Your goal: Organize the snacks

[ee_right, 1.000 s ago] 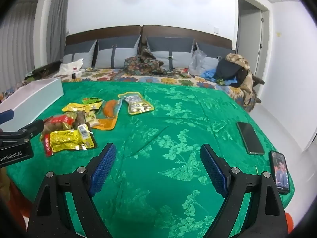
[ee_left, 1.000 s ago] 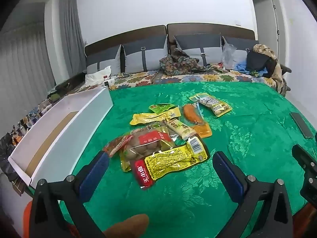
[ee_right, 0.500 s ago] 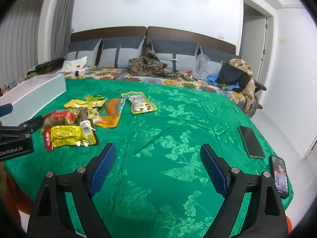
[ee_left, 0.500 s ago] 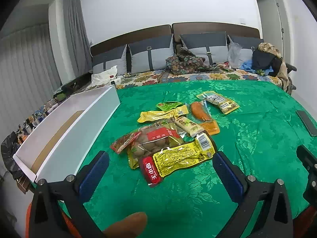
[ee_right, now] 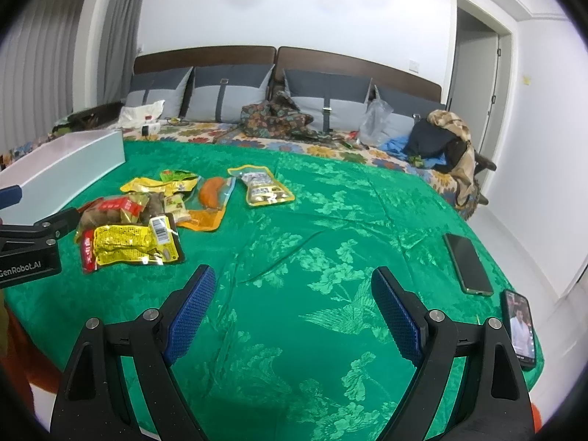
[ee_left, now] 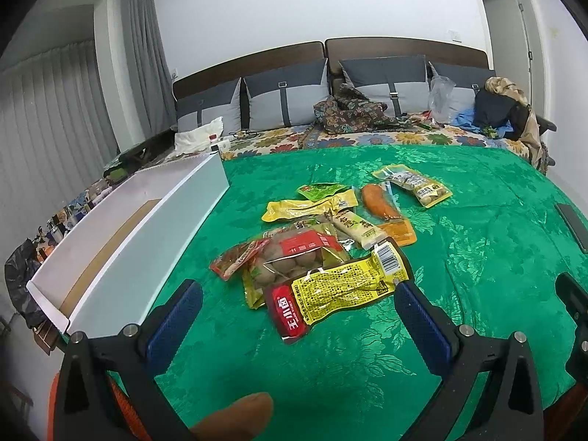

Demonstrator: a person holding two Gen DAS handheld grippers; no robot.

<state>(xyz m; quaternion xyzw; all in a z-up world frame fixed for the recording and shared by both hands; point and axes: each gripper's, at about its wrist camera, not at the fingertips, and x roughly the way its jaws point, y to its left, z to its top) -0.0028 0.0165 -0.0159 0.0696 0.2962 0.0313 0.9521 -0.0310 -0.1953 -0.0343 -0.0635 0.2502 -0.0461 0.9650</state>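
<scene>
the left gripper (ee_left: 294,316) is spread wide with nothing between its blue pads, aimed at the snack pile from the near edge of the green bedspread (ee_left: 477,250). compared with one second ago, the pile sits higher and further off in the left wrist view, so this gripper has drawn back and up slightly; no packet has moved. the right gripper (ee_right: 294,305) is likewise fully spread and empty, over bare bedspread toward the right half, its view little changed. the yellow packet (ee_left: 341,286) lies nearest, overlapping the red-labelled packet (ee_left: 297,257); the orange sausage pack (ee_left: 386,209) and remaining snacks lie behind, near the middle. the white box (ee_left: 147,242) stands along the left edge, apparently empty. two phones (ee_right: 468,264) rest near the right edge. judgement: sorting has not begun; the first pick is pending.
</scene>
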